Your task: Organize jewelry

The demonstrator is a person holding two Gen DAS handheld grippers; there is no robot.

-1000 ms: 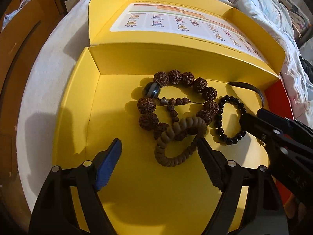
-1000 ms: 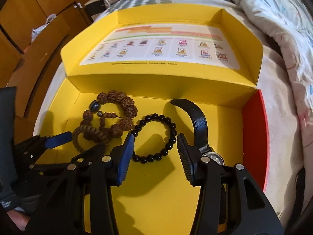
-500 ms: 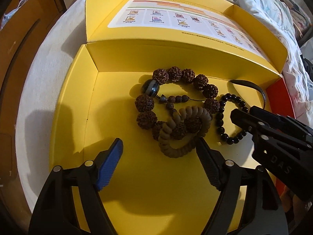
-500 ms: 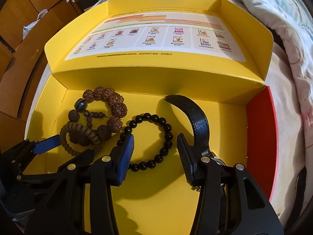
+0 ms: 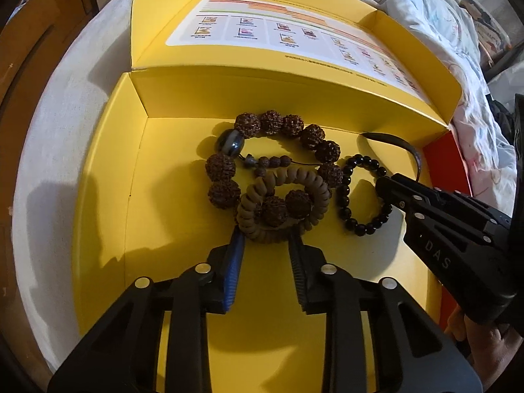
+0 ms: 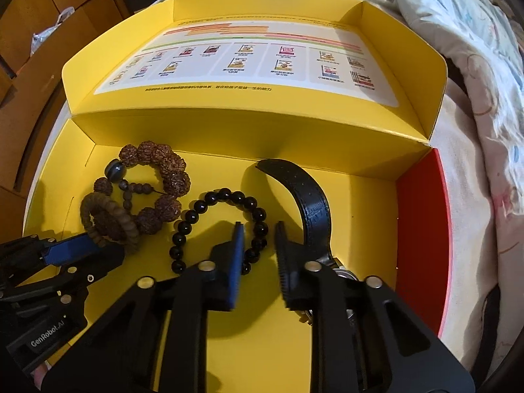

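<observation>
An open yellow box (image 5: 108,196) (image 6: 360,196) holds the jewelry. A tan disc-bead bracelet (image 5: 314,209) (image 6: 98,209) lies over a large brown seed-bead bracelet (image 5: 271,121) (image 6: 157,154). My left gripper (image 5: 263,232) has its jaws narrowed around the tan bracelet's near edge. A black bead bracelet (image 5: 347,196) (image 6: 209,199) lies to the right. My right gripper (image 6: 257,229) (image 5: 386,183) has its jaws narrowed around that bracelet's right side. A black-strapped watch (image 6: 308,196) lies right of it.
The box's lid (image 6: 249,62) stands open behind, with a printed sheet inside. The box has a red right wall (image 6: 422,216). It sits on a bed with a patterned quilt (image 6: 475,49). Wooden cabinets (image 6: 49,6) stand at the left.
Both grippers have narrowed from wide open. The left moved forward onto the tan bracelet's near edge; the right closed in around the black bead bracelet's right side.
</observation>
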